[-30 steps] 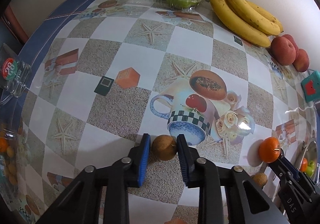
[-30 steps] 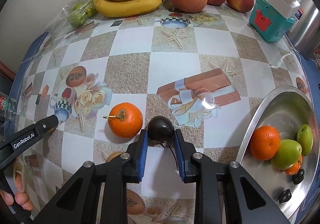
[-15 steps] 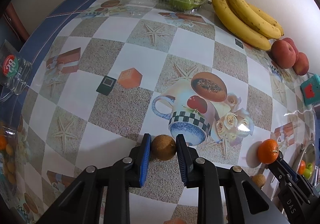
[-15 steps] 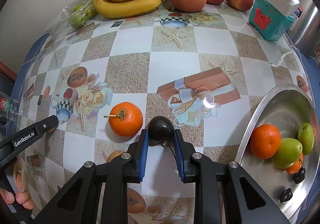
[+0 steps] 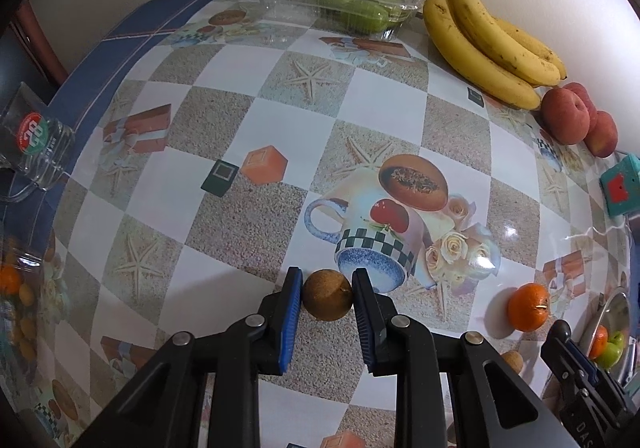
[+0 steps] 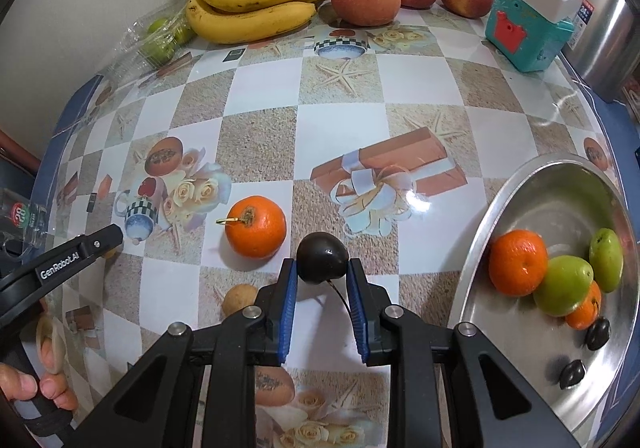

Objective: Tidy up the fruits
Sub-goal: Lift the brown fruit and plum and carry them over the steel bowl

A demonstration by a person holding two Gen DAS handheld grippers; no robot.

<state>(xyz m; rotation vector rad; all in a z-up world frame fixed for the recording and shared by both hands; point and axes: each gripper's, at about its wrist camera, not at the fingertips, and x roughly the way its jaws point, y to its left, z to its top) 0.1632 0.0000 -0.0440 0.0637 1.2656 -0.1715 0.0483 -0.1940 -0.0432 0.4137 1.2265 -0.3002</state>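
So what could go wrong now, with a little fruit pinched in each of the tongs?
1. The small brown fruit is round and held only at the tips of the left tongs, so it might slip out.
2. The dark plum in the right tongs could roll off likewise, or knock the mandarin beside it.

A home kitchen/dining spot: patterned checked oilcloth surface (image 6: 340, 119), yellow banana bunch (image 6: 260, 3), round steel fruit bowl (image 6: 480, 248).

1 round brown fruit (image 5: 327, 300) and 1 dark plum (image 6: 321, 258), each pinched above the tablecloth
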